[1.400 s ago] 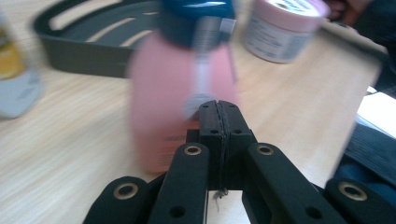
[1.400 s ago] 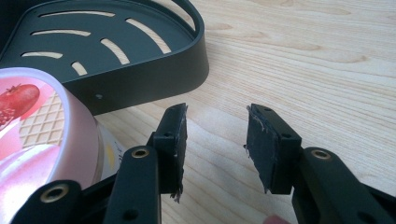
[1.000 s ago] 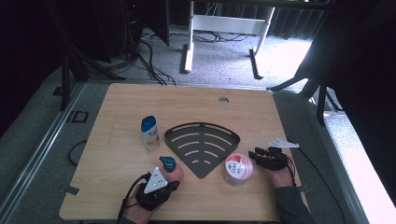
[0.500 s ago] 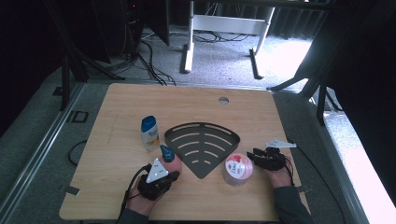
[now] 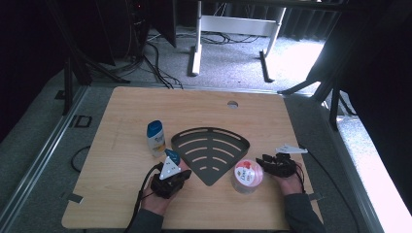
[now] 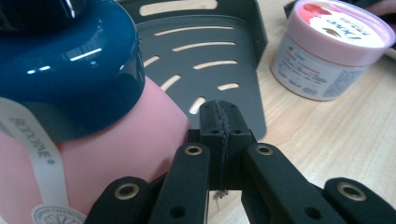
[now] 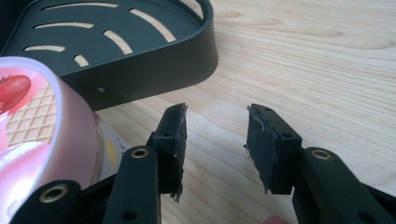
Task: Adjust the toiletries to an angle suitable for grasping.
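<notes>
High view: the left gripper (image 5: 171, 171) has slid from the table's near edge up toward the black slotted corner shelf tray (image 5: 212, 148), pushing the pink bottle with a dark blue cap (image 5: 172, 158) almost to the tray's left edge, so loading looks close. The white shampoo bottle with a blue cap (image 5: 155, 138) stays put; the right gripper (image 5: 268, 164) stays beside the pink-lidded cream jar (image 5: 248, 175). Left gripper view: jaws pressed together on nothing, bottle just left of them, its base cut off. Right gripper view: jaws part open, empty, jar beside the left jaw; contact unclear.
</notes>
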`<state>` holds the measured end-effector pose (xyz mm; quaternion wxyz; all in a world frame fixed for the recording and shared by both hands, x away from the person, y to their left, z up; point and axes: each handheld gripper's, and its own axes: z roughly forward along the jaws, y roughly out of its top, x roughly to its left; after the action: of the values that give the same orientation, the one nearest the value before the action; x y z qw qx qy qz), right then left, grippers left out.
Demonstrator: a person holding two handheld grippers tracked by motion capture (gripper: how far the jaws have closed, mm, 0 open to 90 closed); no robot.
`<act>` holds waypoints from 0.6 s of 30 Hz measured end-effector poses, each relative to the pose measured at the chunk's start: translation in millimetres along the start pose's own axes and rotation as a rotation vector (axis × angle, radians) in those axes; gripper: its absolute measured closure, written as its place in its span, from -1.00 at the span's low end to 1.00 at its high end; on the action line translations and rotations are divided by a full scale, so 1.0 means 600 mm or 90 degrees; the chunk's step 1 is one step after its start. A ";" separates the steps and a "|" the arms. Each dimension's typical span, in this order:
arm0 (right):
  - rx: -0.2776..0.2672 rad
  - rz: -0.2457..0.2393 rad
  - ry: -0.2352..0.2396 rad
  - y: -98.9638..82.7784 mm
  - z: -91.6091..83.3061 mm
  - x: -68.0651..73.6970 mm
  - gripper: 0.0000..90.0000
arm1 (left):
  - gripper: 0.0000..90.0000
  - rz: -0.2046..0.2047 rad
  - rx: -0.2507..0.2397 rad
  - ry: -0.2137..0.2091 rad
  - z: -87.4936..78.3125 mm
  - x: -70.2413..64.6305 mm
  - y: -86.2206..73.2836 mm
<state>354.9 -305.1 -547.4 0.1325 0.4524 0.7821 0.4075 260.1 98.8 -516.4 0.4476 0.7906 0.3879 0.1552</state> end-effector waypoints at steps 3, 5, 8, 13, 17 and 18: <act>0.003 -0.002 0.002 0.000 0.001 0.002 0.27 | 1.00 0.001 0.000 0.006 0.001 0.012 0.002; 0.002 -0.002 0.003 0.000 -0.001 0.002 0.27 | 1.00 0.002 0.002 0.012 0.001 0.021 0.004; 0.004 0.000 0.004 -0.002 -0.004 0.003 0.27 | 1.00 -0.001 0.007 0.022 0.002 0.035 0.008; 0.006 -0.004 -0.004 -0.007 -0.013 0.005 0.26 | 1.00 0.011 0.013 0.019 0.005 0.056 0.014; 0.003 0.005 -0.007 -0.010 -0.019 0.004 0.26 | 1.00 0.029 0.013 0.010 0.008 0.066 0.016; 0.003 0.005 -0.007 -0.011 -0.020 0.004 0.26 | 1.00 0.031 0.013 0.008 0.009 0.068 0.017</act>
<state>342.5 -311.1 -544.2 0.1346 0.4579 0.7807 0.4035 294.9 123.3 -515.0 0.4334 0.8035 0.3725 0.1669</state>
